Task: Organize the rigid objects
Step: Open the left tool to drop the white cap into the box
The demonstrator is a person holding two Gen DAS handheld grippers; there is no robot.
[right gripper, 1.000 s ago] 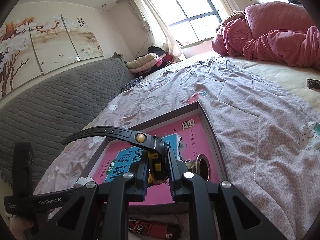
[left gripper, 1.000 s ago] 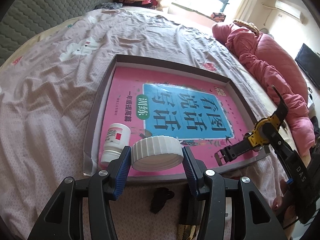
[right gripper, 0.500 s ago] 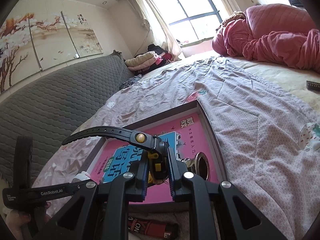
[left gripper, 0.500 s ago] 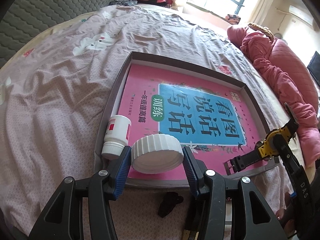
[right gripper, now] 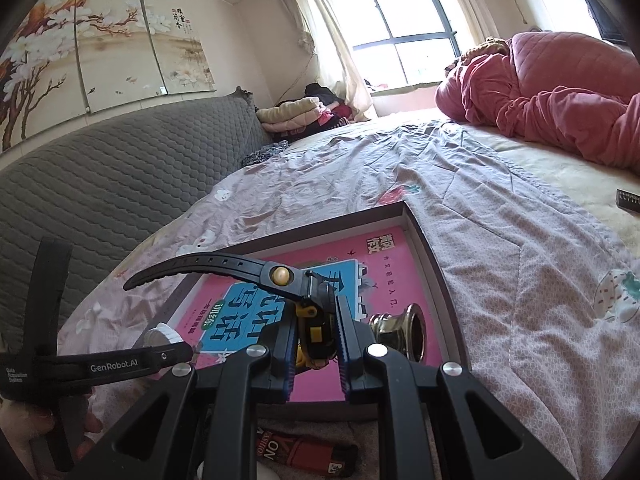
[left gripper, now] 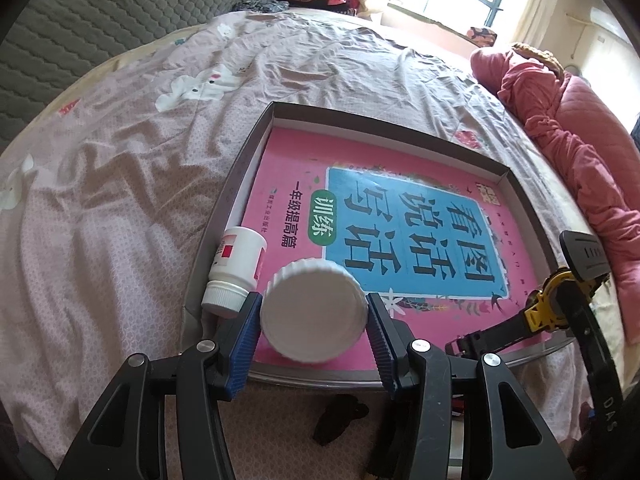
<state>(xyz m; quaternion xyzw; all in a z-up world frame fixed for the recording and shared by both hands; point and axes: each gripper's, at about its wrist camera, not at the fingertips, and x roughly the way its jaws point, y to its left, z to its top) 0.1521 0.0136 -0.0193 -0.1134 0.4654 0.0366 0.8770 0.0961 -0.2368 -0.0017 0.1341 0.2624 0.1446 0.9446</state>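
My left gripper (left gripper: 314, 320) is shut on a white ribbed round lid (left gripper: 314, 312), held over the near left corner of a shallow grey tray (left gripper: 384, 120). A pink and blue book (left gripper: 400, 216) fills the tray floor. A small white bottle (left gripper: 236, 268) lies on its side just left of the lid. My right gripper (right gripper: 317, 316) is shut on a black and yellow watch (right gripper: 316, 332) over the tray's near edge, its strap curving up to the left. A brass cup-shaped piece (right gripper: 400, 328) lies in the tray beside it.
The tray sits on a pink patterned bedsheet (left gripper: 120, 208). A small black item (left gripper: 340, 416) and a red and black lighter (right gripper: 304, 452) lie on the bed in front of the tray. A pink quilt (right gripper: 560, 100) is heaped at the right, a grey headboard (right gripper: 120, 168) at the left.
The left gripper has tipped further downward, so the lid's flat face now shows and the tray sits lower in its view. The right gripper has rolled slightly and still holds the watch.
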